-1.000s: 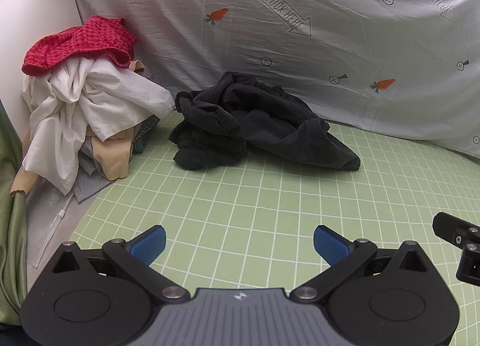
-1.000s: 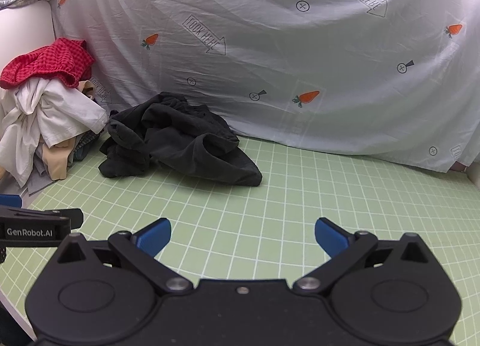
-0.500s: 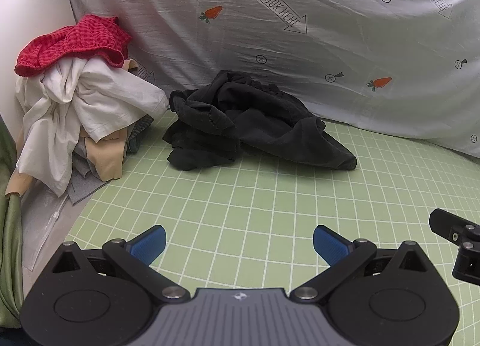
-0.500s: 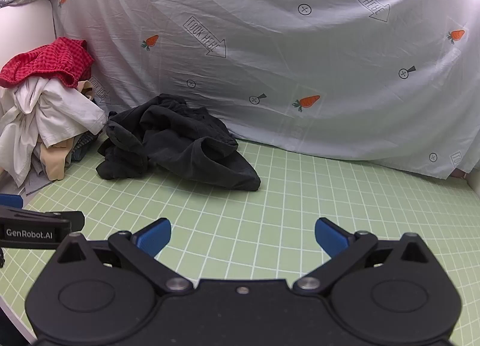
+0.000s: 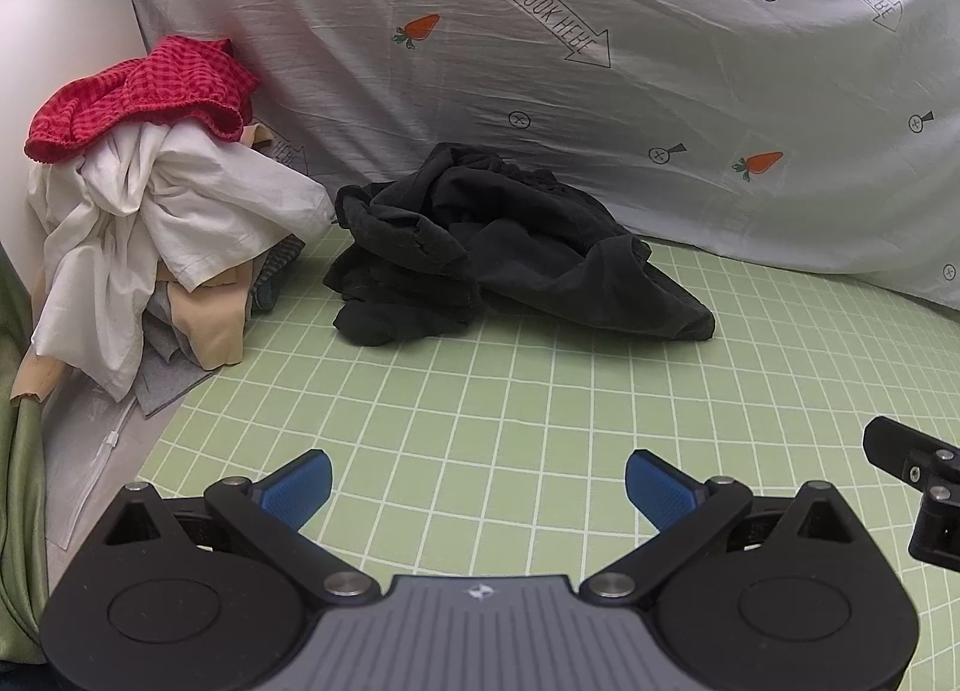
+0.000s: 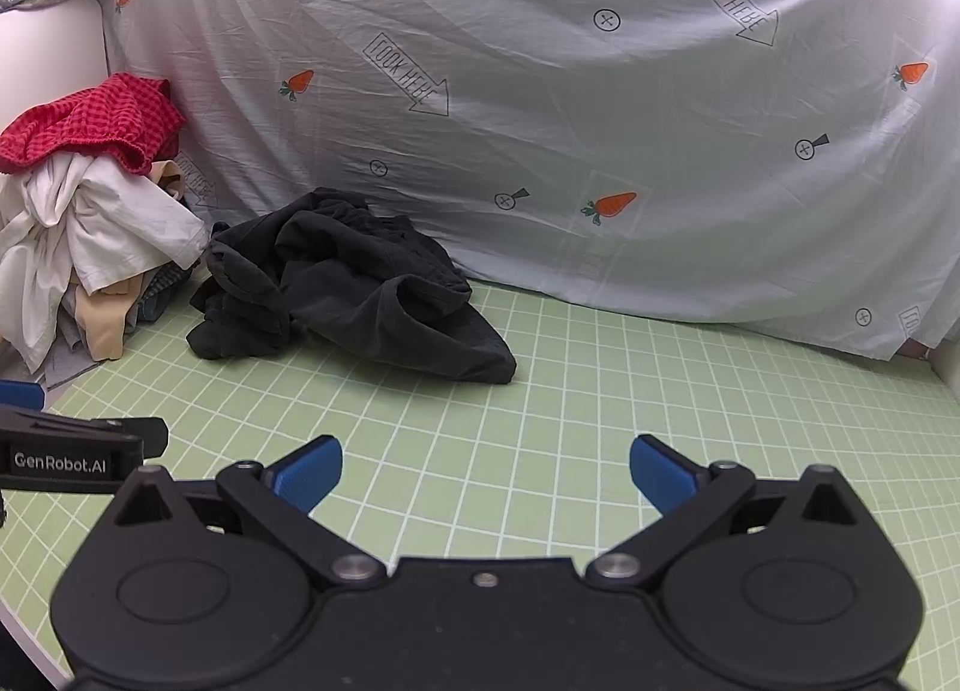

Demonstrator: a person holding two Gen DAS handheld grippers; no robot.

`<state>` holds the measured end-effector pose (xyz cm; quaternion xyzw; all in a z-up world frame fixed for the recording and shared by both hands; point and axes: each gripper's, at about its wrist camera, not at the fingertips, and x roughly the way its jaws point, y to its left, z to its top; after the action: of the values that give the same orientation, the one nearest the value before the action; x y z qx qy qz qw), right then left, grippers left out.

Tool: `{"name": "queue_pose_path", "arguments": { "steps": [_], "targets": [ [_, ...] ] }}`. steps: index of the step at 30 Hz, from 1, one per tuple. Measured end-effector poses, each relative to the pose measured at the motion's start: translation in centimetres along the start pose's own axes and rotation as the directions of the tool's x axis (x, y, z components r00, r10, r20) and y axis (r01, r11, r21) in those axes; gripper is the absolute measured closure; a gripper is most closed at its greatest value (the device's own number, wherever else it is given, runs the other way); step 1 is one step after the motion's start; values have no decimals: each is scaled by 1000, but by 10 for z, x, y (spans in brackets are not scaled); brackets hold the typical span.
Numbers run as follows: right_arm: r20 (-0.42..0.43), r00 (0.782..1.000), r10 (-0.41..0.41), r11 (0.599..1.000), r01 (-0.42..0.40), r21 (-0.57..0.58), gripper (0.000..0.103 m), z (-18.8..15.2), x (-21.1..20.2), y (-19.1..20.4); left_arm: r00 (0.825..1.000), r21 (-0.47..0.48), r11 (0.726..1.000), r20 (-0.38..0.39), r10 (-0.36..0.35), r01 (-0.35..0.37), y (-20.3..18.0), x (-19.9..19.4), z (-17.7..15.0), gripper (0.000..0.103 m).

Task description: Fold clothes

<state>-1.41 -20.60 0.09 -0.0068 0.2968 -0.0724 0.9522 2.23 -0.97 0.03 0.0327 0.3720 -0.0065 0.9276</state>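
Observation:
A crumpled black garment point(image 5: 492, 253) lies in a heap on the green grid mat point(image 5: 510, 421), near the back curtain; it also shows in the right wrist view point(image 6: 354, 289). My left gripper point(image 5: 477, 487) is open and empty, low over the mat in front of the garment, well short of it. My right gripper point(image 6: 486, 472) is open and empty, to the right of the left one, also short of the garment.
A pile of clothes point(image 5: 150, 229) with a red checked cloth point(image 5: 144, 91) on top stands at the left edge of the mat. A white printed sheet point(image 5: 600, 61) hangs behind. Green fabric point(image 5: 21, 463) hangs at the far left. The mat's near-left edge point(image 6: 30, 649) shows.
Both grippers have crept slightly forward and leftward relative to the scene; the garment and pile have shifted a little in view. Both stay open; nothing was grasped.

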Motion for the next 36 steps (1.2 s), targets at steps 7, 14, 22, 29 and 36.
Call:
{"name": "queue_pose_path", "arguments": {
  "steps": [7, 14, 22, 29, 36],
  "targets": [
    [4, 1000, 3, 1000, -3, -5, 0, -1, 1, 0, 1000, 2, 1000, 4, 8, -8, 1, 0, 0, 1],
    [4, 1000, 0, 1000, 0, -3, 0, -1, 1, 0, 1000, 4, 1000, 1, 5, -5, 0, 2, 0, 1],
    [1, 1000, 15, 1000, -15, 12, 0, 0, 8, -3, 1000, -6, 1000, -10, 0, 0, 1, 8, 2, 1],
    [19, 997, 77, 997, -77, 12, 0, 8, 26, 0, 999, -7, 1000, -48, 2, -3, 4, 30, 17, 1],
    [-3, 993, 114, 993, -114, -4, 0, 27, 69, 7, 996, -52, 999, -92, 0, -5, 19, 75, 46, 1]
  ]
}}
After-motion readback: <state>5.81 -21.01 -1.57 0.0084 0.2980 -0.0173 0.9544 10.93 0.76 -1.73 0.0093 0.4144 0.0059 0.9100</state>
